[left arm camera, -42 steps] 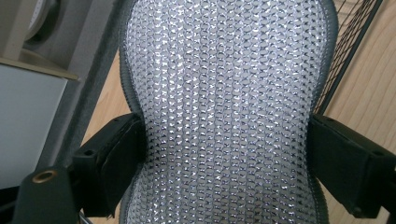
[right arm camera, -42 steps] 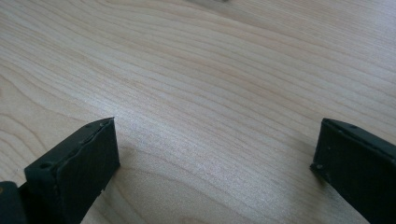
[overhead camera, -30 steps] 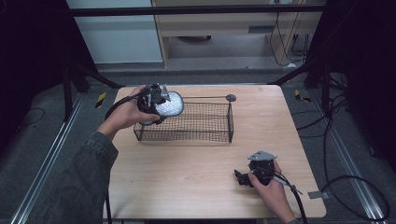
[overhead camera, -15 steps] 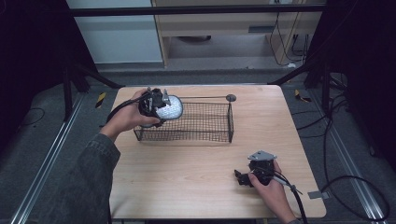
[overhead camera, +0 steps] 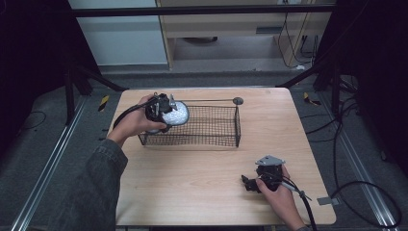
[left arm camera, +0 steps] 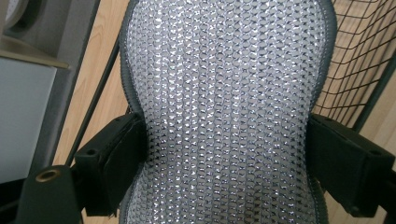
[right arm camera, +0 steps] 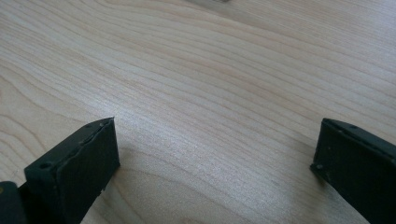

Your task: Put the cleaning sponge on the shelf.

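Left gripper pinching a silver mesh pad, jaws pressed into both its sides, held over the left end of the wire basket at its rim. Right gripper low on the table near the front right, well apart from basket, jaws spread wide on bare wood

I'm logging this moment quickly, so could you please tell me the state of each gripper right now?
Left gripper: closed on the silver mesh pad, at the wire basket.
Right gripper: open, holding nothing, over the table.
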`<state>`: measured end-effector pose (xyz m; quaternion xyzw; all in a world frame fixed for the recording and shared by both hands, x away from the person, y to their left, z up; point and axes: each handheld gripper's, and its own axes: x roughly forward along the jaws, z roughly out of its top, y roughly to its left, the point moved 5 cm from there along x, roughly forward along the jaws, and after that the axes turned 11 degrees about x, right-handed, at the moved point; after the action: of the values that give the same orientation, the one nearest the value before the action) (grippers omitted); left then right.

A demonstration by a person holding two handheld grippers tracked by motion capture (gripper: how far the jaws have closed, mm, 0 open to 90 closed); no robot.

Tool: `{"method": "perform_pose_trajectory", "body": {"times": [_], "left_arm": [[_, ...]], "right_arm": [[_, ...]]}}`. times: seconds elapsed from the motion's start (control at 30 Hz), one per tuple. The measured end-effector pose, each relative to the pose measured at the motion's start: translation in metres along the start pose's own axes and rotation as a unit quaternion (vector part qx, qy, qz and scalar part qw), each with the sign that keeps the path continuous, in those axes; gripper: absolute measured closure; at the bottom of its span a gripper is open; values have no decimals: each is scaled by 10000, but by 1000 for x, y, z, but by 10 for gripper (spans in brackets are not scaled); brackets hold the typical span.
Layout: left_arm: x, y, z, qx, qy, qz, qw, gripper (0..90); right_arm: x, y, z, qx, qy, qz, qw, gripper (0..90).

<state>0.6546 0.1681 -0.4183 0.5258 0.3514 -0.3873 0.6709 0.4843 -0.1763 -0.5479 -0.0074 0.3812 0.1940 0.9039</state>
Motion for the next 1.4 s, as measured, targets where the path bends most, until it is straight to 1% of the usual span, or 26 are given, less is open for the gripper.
{"method": "perform_pose_trajectory", "body": {"times": [0.03, 0.17, 0.27, 0.33, 0.37, 0.43, 0.5, 0.53, 0.57, 0.6, 0.63, 0.67, 0.7, 0.73, 0.77, 0.83, 0.97, 1.03, 1.07, 1.1, 1.17, 1.23, 1.3, 1.4], "left_arm": [[1, 0, 0, -19, -36, -10, 10000, 139], [4, 0, 0, -25, 8, -7, 10000, 140], [5, 1, 0, -46, -16, -30, 10000, 141], [5, 3, -1, -35, -17, -4, 10000, 141], [6, 3, -1, -31, -33, -42, 10000, 142], [8, 2, -2, -23, 0, -52, 10000, 142], [9, 3, -3, -21, 17, -13, 10000, 144], [7, 3, -4, 9, -53, -67, 10000, 173], [4, 7, -4, -58, -138, 169, 9997, 644], [2, 11, -5, -186, -129, 256, 9994, 621], [-1, 13, -3, -307, -421, 169, 9985, 640], [-1, 12, -2, -358, -559, 7, 9978, 568], [-1, 11, -2, -275, -500, 38, 9984, 513], [0, 10, -3, -174, -325, 106, 9993, 512], [1, 8, -3, -161, -326, 43, 9993, 490], [2, 7, -5, -210, -269, -7, 9994, 481], [-1, 9, -7, -343, -357, -4, 9988, 469], [-3, 9, -7, -335, -372, 22, 9987, 470], [-5, 10, -7, -394, -420, 50, 9983, 472], [-7, 9, -6, -442, -487, 27, 9978, 473], [-10, 8, -6, -456, -562, 21, 9974, 476], [-14, 7, -5, -460, -601, 65, 9971, 476], [-19, 5, -4, -514, -691, 68, 9963, 477], [-26, 2, -2, -532, -782, 103, 9955, 476]], "right_arm": [[0, 0, 0, -2, -2, -5, 10000, 4], [0, 0, 0, -1, -1, 0, 10000, 4], [0, 0, 0, -2, 0, -3, 10000, 4], [0, 0, 0, -15, -3, 0, 10000, 4], [0, 0, 0, -2, 0, -4, 10000, 4], [0, 0, 0, -17, -4, 0, 10000, 4], [0, 0, 0, -15, -3, -1, 10000, 4], [0, 0, 0, -16, -4, -1, 10000, 4], [0, 0, 0, -15, -5, 0, 10000, 4], [0, 0, 0, -16, -4, -1, 10000, 4], [0, 0, 0, -2, -1, -1, 10000, 4], [0, 0, 0, -1, -1, -4, 10000, 4], [0, 0, 0, -2, -1, -1, 10000, 4], [0, 0, 0, -15, -4, 3, 10000, 4], [0, 0, 0, -5, -2, -1, 10000, 4], [0, 0, 0, -4, -2, 4, 10000, 4], [0, 0, 0, -3, 0, -6, 10000, 4], [0, 0, 0, -5, -1, -5, 10000, 4], [0, 0, 0, -14, -5, 2, 10000, 4], [0, 0, 0, -3, 1, -6, 10000, 4], [0, 0, 0, -1, 0, -3, 10000, 4], [0, 0, 0, -2, -1, -5, 10000, 4], [0, 0, 0, -8, 2, -6, 10000, 4], [0, 0, 0, -3, 0, -2, 10000, 4]]}}
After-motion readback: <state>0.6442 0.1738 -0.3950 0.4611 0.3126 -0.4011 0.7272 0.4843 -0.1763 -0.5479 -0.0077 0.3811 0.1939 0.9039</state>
